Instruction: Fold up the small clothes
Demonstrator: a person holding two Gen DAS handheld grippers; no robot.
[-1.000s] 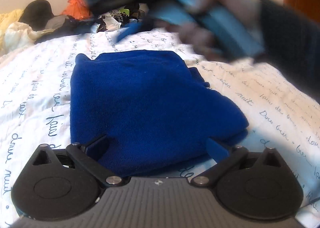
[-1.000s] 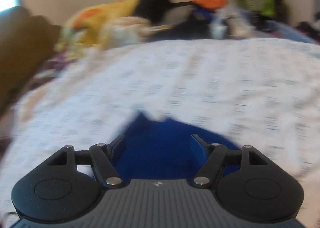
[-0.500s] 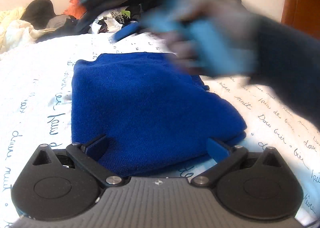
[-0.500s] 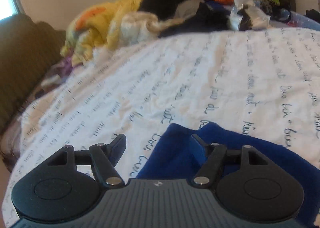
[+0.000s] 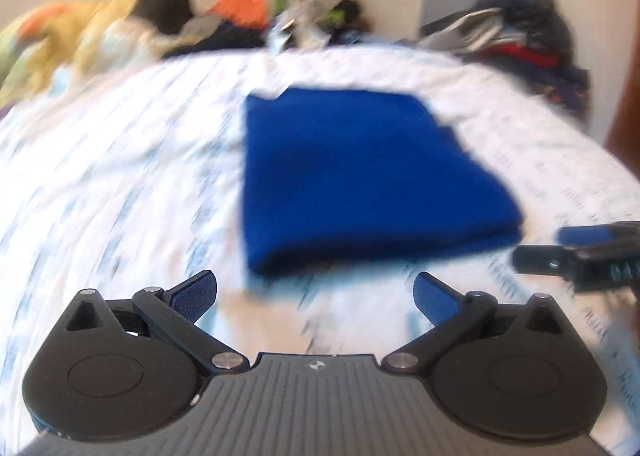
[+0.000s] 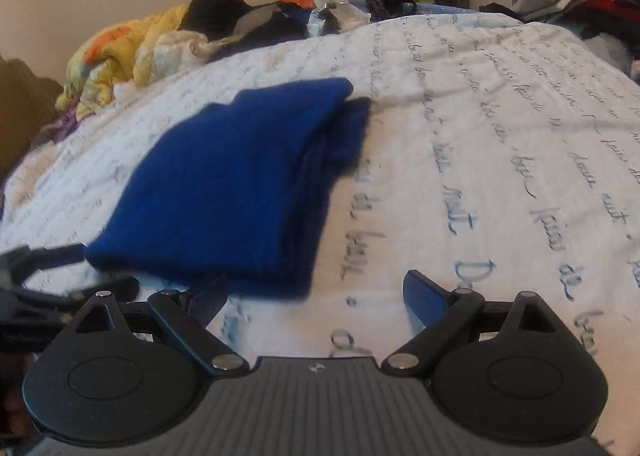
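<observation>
Change: both grippers are off the blue garment [image 5: 360, 175] now. Half a second ago the left gripper [image 5: 316, 292] had the garment's near edge between its fingers and the right gripper [image 6: 316, 292] was up over its far corner. Now the left gripper sits just short of the near folded edge, released, nothing between the fingers. The right gripper's jaws have just been opening; they stand wide apart with only bedsheet [image 6: 500, 135] between them, at the garment's near right corner.

Garment position: lying flat in a compact rectangle mid-bed, clutter pile [image 6: 240, 23] well behind it against the wall.

My read: the fold on this piece looks finished and let go. The next call is probably to set it aside or fetch another item, but can't confirm from here.

View differences:
- Right wrist view is sharp and shows stacked layer edges along the garment's right side, with one lower layer sticking out past the top one at the far right corner. Slightly untidy.
- Left wrist view is motion-blurred; layers unreadable. It does show the right gripper's fingers [image 5: 576, 236] coming in beside the garment's near right corner, and the dark clothes heap [image 5: 520, 31] behind and to the right.
</observation>
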